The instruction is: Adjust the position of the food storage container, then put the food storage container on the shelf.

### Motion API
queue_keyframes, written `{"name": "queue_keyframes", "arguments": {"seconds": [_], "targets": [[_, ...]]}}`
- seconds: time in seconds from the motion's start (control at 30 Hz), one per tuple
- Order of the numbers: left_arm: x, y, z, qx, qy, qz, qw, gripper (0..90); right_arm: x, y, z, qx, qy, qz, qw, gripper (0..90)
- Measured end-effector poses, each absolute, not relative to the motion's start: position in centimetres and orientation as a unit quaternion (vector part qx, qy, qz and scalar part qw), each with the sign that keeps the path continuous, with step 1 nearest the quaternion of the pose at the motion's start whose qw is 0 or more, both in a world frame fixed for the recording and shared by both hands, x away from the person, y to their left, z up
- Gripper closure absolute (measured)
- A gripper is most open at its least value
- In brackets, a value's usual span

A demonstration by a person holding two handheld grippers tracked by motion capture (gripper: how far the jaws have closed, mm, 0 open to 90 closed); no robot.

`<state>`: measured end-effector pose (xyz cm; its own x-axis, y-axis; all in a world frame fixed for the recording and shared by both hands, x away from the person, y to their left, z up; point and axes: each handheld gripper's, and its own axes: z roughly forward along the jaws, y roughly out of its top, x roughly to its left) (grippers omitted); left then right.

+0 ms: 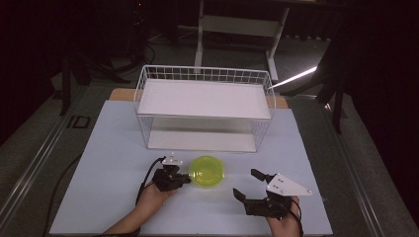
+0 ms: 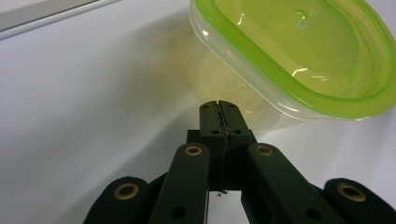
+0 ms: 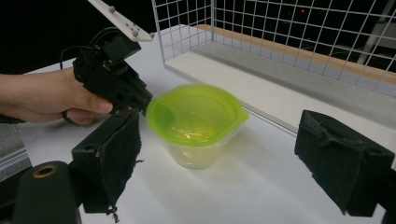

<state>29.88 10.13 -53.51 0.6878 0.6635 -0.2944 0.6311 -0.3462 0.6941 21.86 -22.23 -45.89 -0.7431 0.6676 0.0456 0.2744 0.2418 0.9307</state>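
Your left gripper (image 1: 184, 179) has its jaws pressed tight together with nothing between them, and its tip sits right beside the green-lidded tub (image 1: 208, 171). The tub stands on the white table (image 1: 108, 163), just in front of the wire rack (image 1: 205, 106). Your right gripper (image 1: 248, 184) waits near the tub with its jaws wide apart and empty.

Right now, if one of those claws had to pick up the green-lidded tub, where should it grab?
Probably across the tub's clear walls just under the lid, coming level from the open right gripper's side. The tub stands upright, and the lid's jutting rim would likely stop a slip.
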Motion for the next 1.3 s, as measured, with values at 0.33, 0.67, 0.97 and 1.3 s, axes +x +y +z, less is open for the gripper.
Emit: {"name": "queue_keyframes", "arguments": {"seconds": [0.33,0.67,0.97,1.3], "targets": [[29.1,12.5,-52.7,0.815,0.386,0.022,0.432,89.7,21.9,-22.3,-45.9,0.309,0.766,0.533,0.184,14.4],[26.5,17.1,-50.5,0.789,0.377,0.012,0.485,39.2,21.9,-21.9,-45.8,0.304,0.774,0.522,0.190,14.4],[24.9,17.7,-49.3,0.776,0.366,0.011,0.513,14.2,21.6,-21.3,-45.6,0.293,0.782,0.515,0.193,14.5],[24.9,16.1,-46.4,0.777,0.336,0.016,0.532,1.9,22.1,-20.4,-44.1,0.291,0.784,0.523,0.166,14.7]]}}
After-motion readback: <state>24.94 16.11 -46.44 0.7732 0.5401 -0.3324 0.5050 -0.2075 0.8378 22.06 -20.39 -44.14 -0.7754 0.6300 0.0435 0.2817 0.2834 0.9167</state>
